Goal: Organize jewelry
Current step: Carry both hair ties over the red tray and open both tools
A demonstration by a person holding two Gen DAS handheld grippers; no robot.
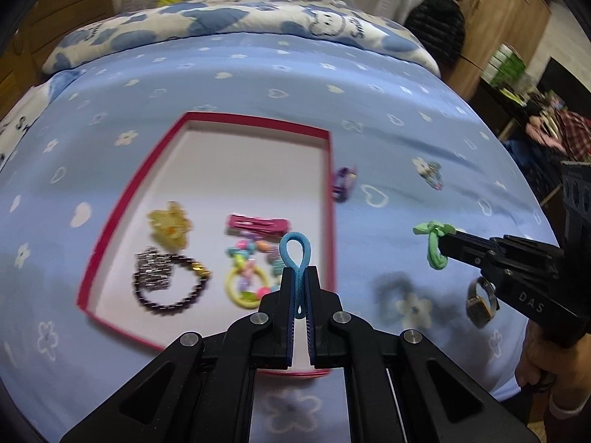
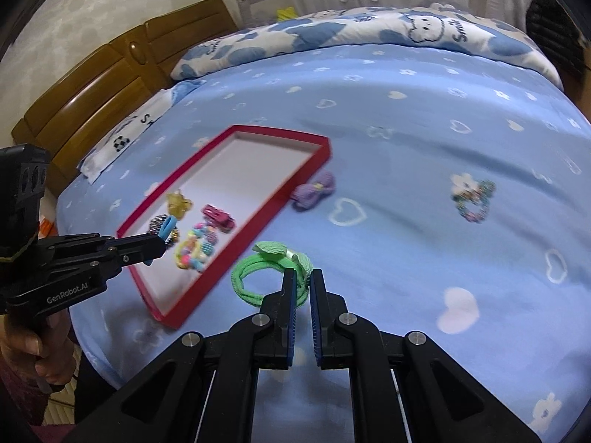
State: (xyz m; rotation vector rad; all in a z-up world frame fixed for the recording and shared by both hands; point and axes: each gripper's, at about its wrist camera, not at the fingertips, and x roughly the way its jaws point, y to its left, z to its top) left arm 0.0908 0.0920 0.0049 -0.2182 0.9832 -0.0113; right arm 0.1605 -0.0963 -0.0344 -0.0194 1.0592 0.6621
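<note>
A red-rimmed box with a white floor lies on the blue bedspread. In it lie a yellow clip, a pink clip, a dark bead bracelet and a colourful ring toy. My left gripper is shut on a blue hair tie, held above the box's near right corner. My right gripper is shut on a green hair tie with a bow, held above the bed right of the box.
A purple bow clip lies just outside the box's right wall. A beaded flower tie lies farther right. A wristwatch lies under my right gripper. A wooden headboard stands at left, a quilt behind.
</note>
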